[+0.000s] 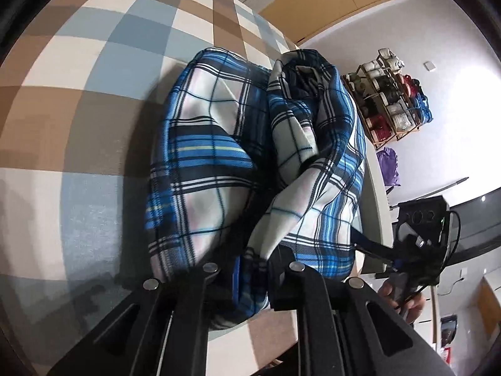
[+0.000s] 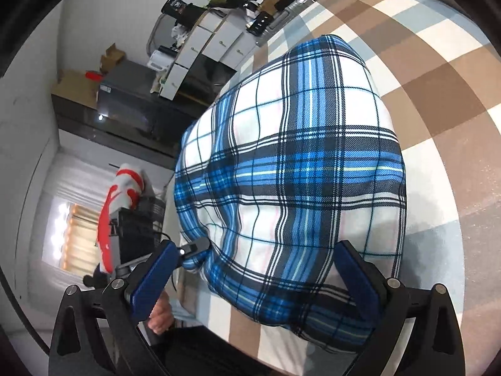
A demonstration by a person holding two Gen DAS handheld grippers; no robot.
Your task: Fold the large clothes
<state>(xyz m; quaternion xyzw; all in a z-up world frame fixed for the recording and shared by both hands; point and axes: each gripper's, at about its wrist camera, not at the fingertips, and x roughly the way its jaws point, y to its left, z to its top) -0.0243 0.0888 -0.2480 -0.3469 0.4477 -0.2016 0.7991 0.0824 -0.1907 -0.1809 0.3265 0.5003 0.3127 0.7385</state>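
Fabric is bunching between the fingers of the left gripper (image 1: 250,269), which is clamping a gathered fold of the plaid garment (image 1: 238,156) at the bottom of the left wrist view. From that pinch the cloth is rising away in two rounded lobes, a wider one on the left and a twisted one on the right with a pale lining or collar showing near its top. The garment is lying on the checked cover (image 1: 94,62) of brown, cream and grey-blue squares, close to its right edge. Beyond that edge a hand (image 1: 404,297) is holding the other tool, and farther off a rack (image 1: 388,100) of spools is standing against the wall, with a purple bag (image 1: 388,166) below it.

In the right wrist view the right gripper (image 2: 260,269) is standing wide open, its blue pads (image 2: 156,282) apart on either side of the garment's (image 2: 291,172) near end; whether the pads are touching the cloth cannot be told. Here the garment is showing as a broad smooth plaid mound on the cover (image 2: 438,109), beside its left edge. The left gripper's tip (image 2: 195,247) is pinching the cloth's lower left corner. Past the edge, white boxes (image 2: 213,44) are stacked on a dark cabinet (image 2: 134,106).
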